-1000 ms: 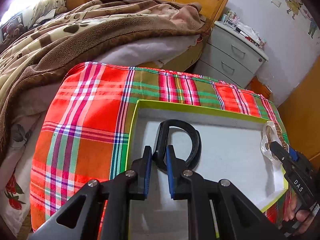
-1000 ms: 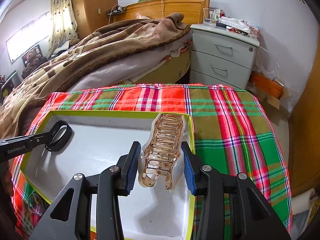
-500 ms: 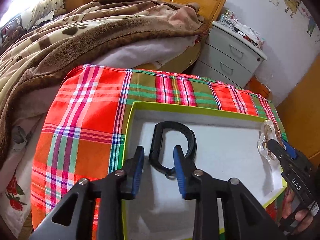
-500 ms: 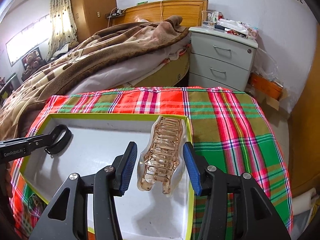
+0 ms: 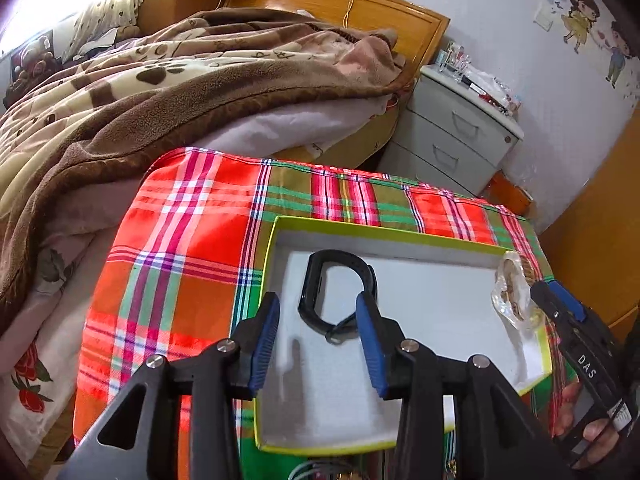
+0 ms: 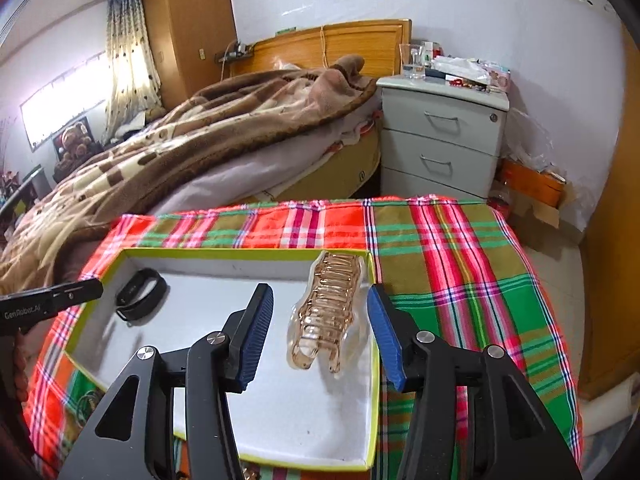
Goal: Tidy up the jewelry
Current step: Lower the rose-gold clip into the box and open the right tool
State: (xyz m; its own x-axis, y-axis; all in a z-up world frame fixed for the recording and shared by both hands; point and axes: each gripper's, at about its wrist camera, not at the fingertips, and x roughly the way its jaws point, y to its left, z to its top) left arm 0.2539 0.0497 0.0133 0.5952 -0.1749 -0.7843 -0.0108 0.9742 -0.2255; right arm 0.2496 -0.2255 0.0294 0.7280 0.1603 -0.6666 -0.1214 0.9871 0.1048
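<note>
A shallow white box with a lime rim [image 5: 384, 230] [image 6: 248, 251] lies on a plaid cloth. Inside it at the left lies a black wristband [image 5: 338, 294] [image 6: 142, 294]. My left gripper [image 5: 318, 334] hovers just above it with its jaws opening; the band lies loose between the blue pads, untouched. A clear amber hair claw [image 6: 330, 312] [image 5: 514, 294] leans on the box's right rim. My right gripper [image 6: 320, 330] stands open around the claw, pads clear of it on both sides.
The plaid cloth [image 5: 180, 248] [image 6: 452, 272] covers a small table beside a bed with a brown blanket [image 5: 140, 92]. A grey bedside drawer unit [image 6: 440, 140] stands behind. A hand [image 5: 576, 412] holds the right gripper's handle.
My left gripper let go of the black wristband, opened and lifted back; the band now lies flat in the box. My right gripper widened around the hair claw, which stays on the rim.
</note>
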